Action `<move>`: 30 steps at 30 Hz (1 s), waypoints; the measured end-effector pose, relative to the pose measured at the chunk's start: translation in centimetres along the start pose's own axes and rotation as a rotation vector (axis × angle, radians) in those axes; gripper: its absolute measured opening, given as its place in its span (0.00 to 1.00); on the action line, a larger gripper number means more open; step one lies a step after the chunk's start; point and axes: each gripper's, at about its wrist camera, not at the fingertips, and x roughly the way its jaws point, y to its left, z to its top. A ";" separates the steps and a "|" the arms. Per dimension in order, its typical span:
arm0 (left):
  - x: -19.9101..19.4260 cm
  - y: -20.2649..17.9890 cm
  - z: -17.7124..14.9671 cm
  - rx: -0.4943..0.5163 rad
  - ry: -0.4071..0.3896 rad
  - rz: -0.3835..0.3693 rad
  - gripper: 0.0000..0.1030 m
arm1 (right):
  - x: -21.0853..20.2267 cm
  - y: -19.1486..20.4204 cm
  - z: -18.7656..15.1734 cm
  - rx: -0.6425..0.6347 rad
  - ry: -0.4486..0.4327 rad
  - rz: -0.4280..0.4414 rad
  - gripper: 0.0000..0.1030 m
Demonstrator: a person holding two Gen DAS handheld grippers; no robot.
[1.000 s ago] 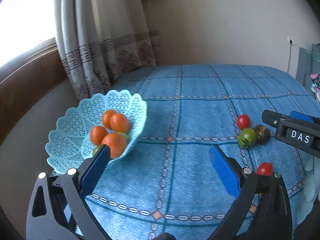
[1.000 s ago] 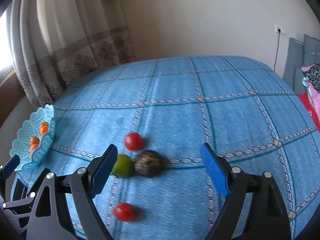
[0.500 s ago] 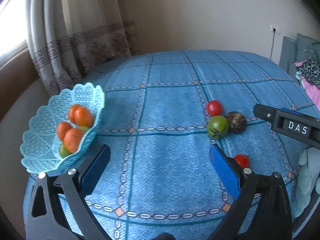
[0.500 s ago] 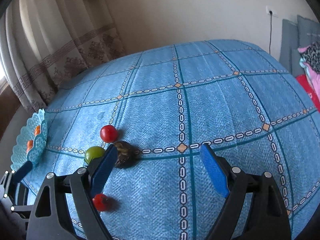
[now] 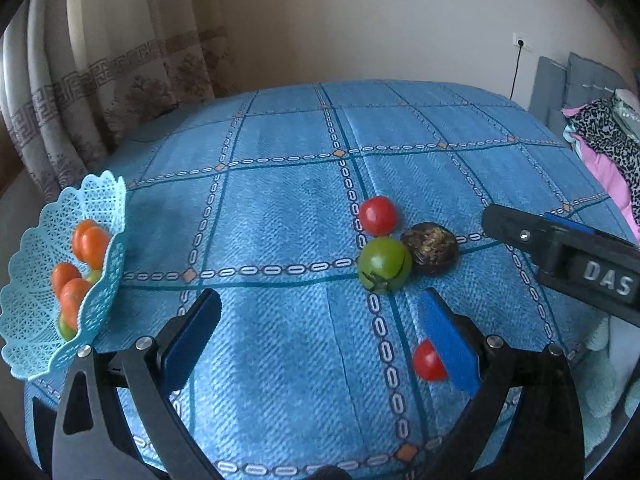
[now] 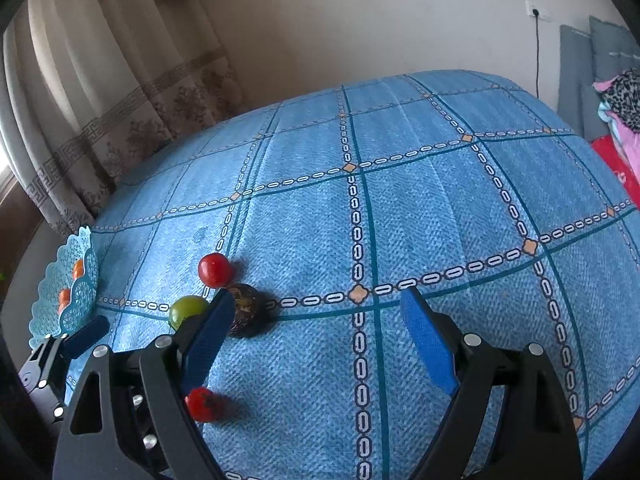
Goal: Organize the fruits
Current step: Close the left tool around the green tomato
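Note:
On the blue checked cloth lie a red tomato (image 5: 377, 215) (image 6: 215, 270), a green tomato (image 5: 384, 264) (image 6: 187, 311) and a dark brown fruit (image 5: 430, 248) (image 6: 247, 312), all touching. A second red tomato (image 5: 427, 361) (image 6: 204, 404) lies nearer, partly behind a finger in each view. A light-blue lattice basket (image 5: 28, 320) (image 6: 82, 296) at the left table edge holds several orange fruits and something green. My left gripper (image 5: 318, 334) stands open just short of the green tomato. My right gripper (image 6: 320, 344) is open and empty, to the right of the cluster.
A patterned curtain (image 5: 100, 92) hangs behind the table's far left. At the right are grey cushions (image 5: 560, 88) and pink and leopard-print cloth (image 5: 608, 148). The far half of the cloth (image 6: 400, 140) carries nothing.
My left gripper has swung right, away from the basket and toward the fruit cluster. My right gripper has also shifted right, so the cluster now sits by its left finger.

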 end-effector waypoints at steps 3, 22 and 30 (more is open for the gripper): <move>0.6 -0.3 0.3 0.004 0.003 -0.008 0.97 | 0.0 -0.2 0.0 0.010 0.001 -0.001 0.82; 3.0 -0.7 0.5 -0.018 0.017 -0.256 0.32 | 0.5 0.0 -0.2 0.001 0.023 0.013 0.82; 2.6 1.0 -0.1 -0.053 -0.007 -0.125 0.32 | 0.7 1.3 -0.7 -0.043 0.017 0.051 0.82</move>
